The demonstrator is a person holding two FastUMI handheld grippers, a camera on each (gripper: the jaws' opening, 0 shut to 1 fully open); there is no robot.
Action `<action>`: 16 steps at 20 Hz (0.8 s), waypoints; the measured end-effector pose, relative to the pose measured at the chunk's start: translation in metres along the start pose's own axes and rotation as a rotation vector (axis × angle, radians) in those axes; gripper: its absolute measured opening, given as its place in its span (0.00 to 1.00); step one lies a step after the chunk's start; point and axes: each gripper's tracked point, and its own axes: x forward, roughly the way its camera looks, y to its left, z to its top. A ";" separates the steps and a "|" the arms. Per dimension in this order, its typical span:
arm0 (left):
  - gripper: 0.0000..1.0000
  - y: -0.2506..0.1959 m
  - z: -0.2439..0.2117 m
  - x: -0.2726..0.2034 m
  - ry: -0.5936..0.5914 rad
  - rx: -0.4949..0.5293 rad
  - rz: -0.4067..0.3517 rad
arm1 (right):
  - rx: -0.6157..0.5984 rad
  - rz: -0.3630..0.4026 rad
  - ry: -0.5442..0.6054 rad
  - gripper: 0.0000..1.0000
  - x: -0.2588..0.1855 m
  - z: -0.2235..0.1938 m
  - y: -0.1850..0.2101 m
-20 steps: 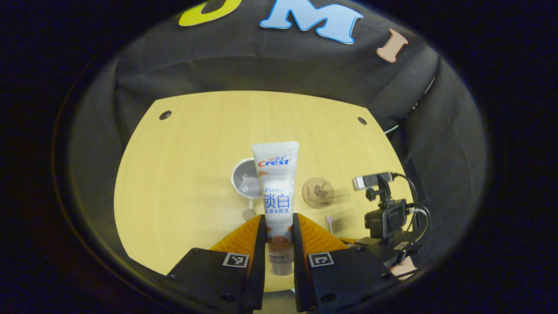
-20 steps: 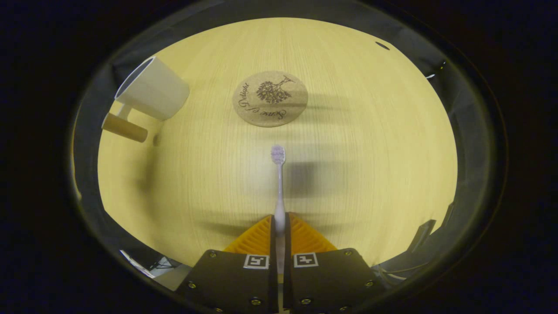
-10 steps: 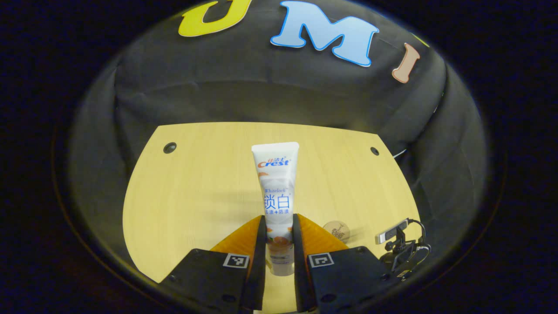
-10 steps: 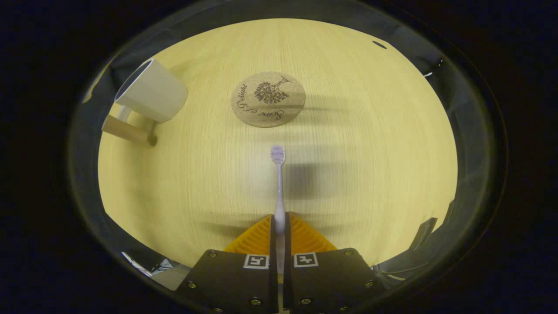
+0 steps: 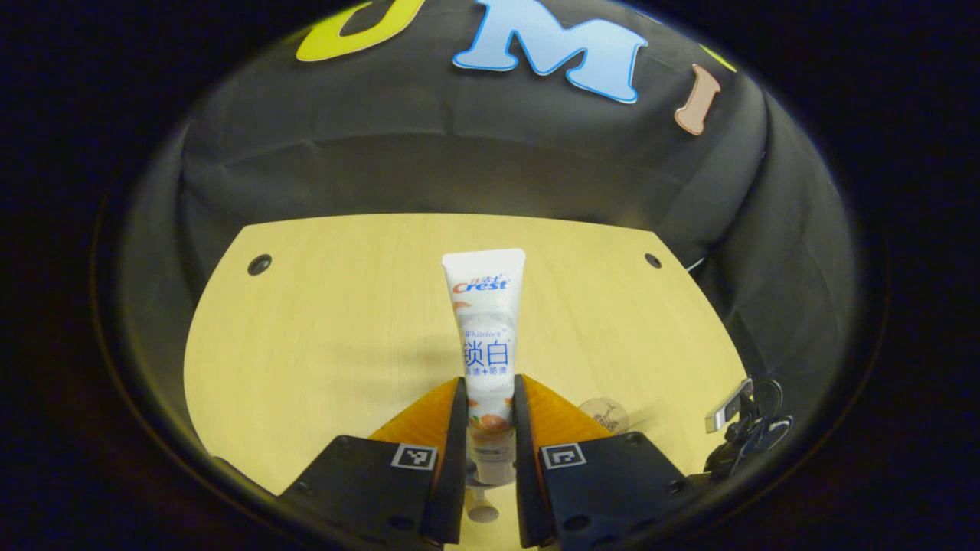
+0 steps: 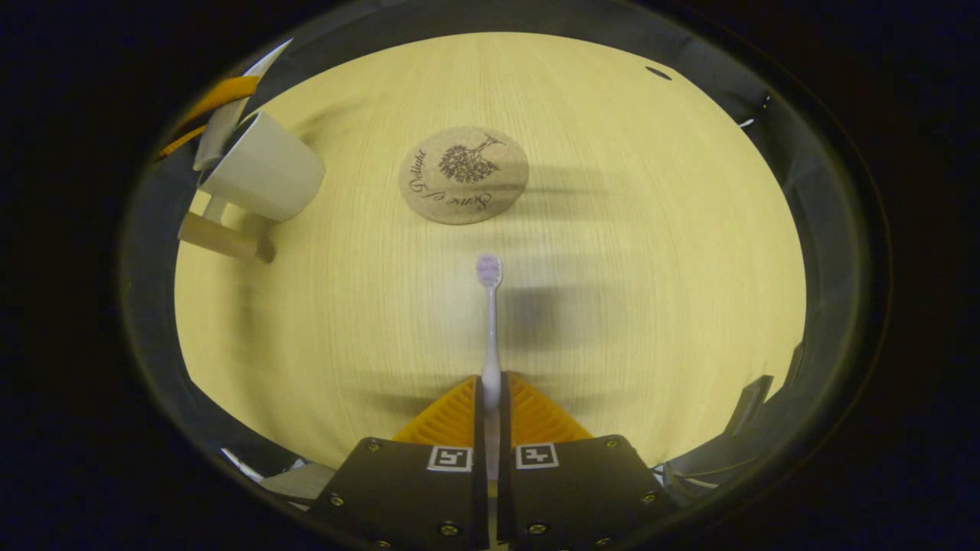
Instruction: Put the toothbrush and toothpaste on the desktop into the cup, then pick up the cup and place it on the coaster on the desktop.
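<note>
My left gripper [image 5: 488, 399] is shut on the white toothpaste tube [image 5: 485, 329], which stands upright between the fingers with its cap end down. In the right gripper view the tube's [image 6: 220, 130] lower end hangs just above the mouth of the white cup [image 6: 264, 170], whose wooden handle [image 6: 222, 239] points toward me. My right gripper [image 6: 490, 392] is shut on the handle of the pale toothbrush [image 6: 490, 321], held above the table with the brush head forward. The round cork coaster [image 6: 463, 174] lies flat beyond the brush head, to the right of the cup.
The light wooden table [image 6: 651, 268] has two small dark holes near its far corners [image 5: 259, 265]. The coaster's edge [image 5: 605, 415] and the right gripper's camera rig [image 5: 741, 438] show low on the right of the left gripper view.
The left gripper has carried the tube over the cup: the cup has dropped out of its view, and the tube now shows above the cup in the right gripper view. The right gripper has barely moved.
</note>
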 end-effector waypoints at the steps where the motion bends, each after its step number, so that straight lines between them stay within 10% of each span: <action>1: 0.35 0.000 -0.004 0.004 -0.013 0.013 0.010 | 0.002 0.000 0.000 0.06 0.000 0.000 0.000; 16: 0.58 0.002 -0.029 -0.012 -0.052 -0.012 -0.017 | 0.035 0.034 -0.027 0.06 -0.001 -0.003 0.003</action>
